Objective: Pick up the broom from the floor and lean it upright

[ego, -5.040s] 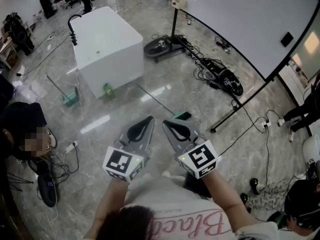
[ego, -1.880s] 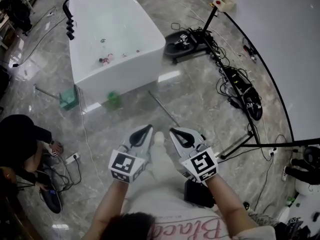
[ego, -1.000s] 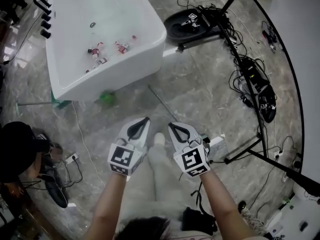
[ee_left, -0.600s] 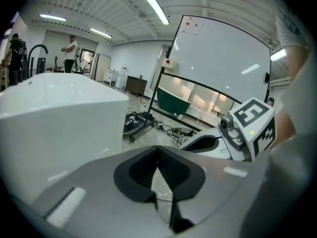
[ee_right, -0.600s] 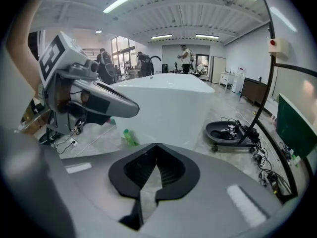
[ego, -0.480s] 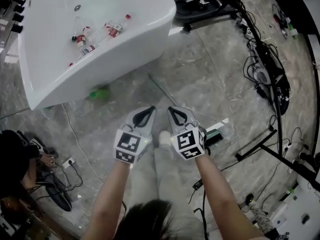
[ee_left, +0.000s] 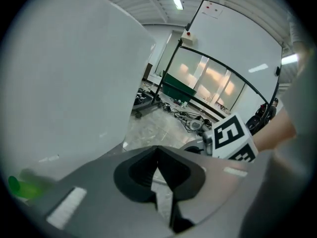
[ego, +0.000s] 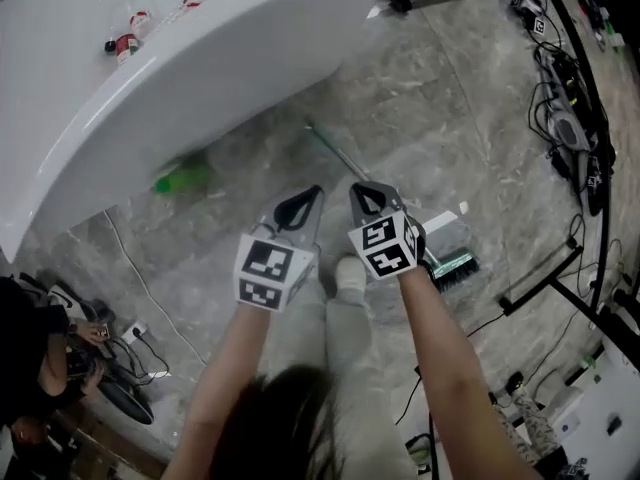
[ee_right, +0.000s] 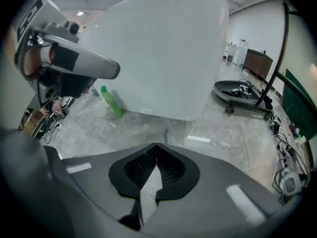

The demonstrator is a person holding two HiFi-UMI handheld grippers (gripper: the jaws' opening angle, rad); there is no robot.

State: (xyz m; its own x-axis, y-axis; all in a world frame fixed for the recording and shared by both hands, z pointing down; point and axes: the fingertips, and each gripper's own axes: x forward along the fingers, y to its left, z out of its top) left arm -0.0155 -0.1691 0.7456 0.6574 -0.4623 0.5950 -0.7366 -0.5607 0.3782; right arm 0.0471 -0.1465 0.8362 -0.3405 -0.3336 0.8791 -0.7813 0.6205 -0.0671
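Observation:
The broom lies flat on the marble floor in the head view, its thin metal handle (ego: pixel 328 146) running from near the bathtub down-right to the green-bristled brush head (ego: pixel 452 258). My right gripper (ego: pixel 360 188) hovers just over the handle's middle stretch, shut with nothing in it. My left gripper (ego: pixel 312 192) hangs beside it to the left of the handle, also shut and empty. In the right gripper view the jaw tips (ee_right: pixel 156 145) meet, with the floor and a short bit of the handle (ee_right: pixel 167 134) beyond. The left gripper view shows touching tips (ee_left: pixel 158 148).
A large white bathtub (ego: pixel 200 58) fills the upper left, close to the handle's far end. A green bottle (ego: pixel 185 176) lies at its base. Cables (ego: pixel 570 128) and black stand legs (ego: pixel 560 278) crowd the right. A person (ego: pixel 40 368) crouches at lower left.
Both grippers have dropped toward the floor and the broom, still shut. The view has sunk with them, so the bathtub and the brush head look larger and nearer.

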